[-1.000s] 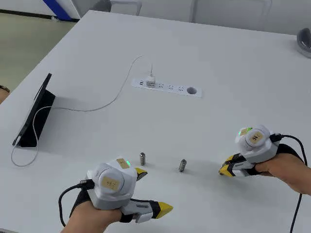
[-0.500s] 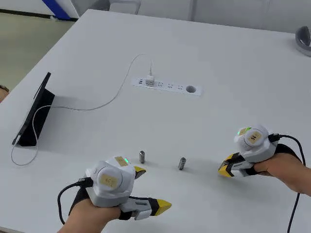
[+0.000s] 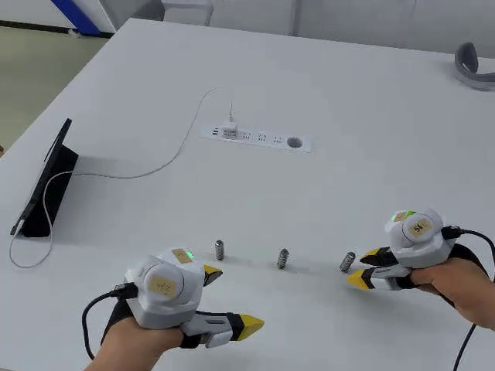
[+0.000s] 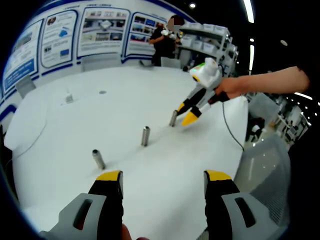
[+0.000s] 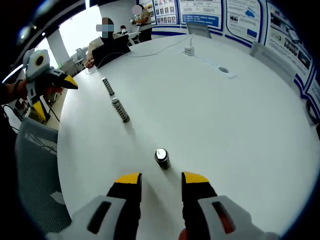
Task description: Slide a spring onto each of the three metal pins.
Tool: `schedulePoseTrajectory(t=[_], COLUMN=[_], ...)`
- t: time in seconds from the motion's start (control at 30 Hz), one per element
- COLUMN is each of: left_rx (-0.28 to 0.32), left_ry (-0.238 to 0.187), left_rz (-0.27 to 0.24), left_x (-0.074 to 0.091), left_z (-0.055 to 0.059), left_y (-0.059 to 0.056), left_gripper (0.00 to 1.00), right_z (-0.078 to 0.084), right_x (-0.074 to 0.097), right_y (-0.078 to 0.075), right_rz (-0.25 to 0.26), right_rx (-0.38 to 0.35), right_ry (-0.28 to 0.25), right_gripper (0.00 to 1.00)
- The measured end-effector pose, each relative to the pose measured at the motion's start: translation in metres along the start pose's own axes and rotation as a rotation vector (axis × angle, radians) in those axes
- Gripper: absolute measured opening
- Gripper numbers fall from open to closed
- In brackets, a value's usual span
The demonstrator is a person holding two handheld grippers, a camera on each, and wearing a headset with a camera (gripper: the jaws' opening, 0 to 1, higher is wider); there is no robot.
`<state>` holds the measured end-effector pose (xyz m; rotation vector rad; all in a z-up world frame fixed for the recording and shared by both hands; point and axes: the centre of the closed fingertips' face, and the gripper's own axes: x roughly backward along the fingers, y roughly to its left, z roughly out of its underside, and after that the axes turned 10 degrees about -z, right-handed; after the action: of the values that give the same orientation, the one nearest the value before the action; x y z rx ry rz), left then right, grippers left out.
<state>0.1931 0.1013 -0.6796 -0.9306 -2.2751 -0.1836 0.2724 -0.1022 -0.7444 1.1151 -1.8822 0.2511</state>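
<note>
I noted the three pins (image 3: 283, 259) in a row on the worktop (image 3: 348, 116) at lower centre frame, judged them light, tippable, best gripped mid-shaft; left gripper (image 3: 232, 297) and right gripper (image 3: 362, 267) jaws stood open, empty.

A grey curved thing (image 3: 462, 63) is cut off by the head view's right edge, and in the right gripper view the nearest pin (image 5: 161, 158) shows end-on, so its sides are too foreshortened to tell.
</note>
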Motion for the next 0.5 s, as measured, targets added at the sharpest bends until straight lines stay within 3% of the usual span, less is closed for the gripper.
schedulePoseTrajectory(t=[0.37,0.5], left_rx=[0.049,0.069], left_ry=[-0.002,-0.009], left_rz=[-0.02,-0.038], left_x=[0.002,0.003], left_z=[0.006,0.005], left_y=[0.007,0.012], left_gripper=[0.67,0.67], right_z=[-0.001,0.004], right_x=[0.007,0.007], right_y=[0.003,0.009], right_rz=[0.021,0.013], right_rx=[-0.133,-0.16], right_ry=[-0.154,-0.179], right_gripper=[0.41,0.43])
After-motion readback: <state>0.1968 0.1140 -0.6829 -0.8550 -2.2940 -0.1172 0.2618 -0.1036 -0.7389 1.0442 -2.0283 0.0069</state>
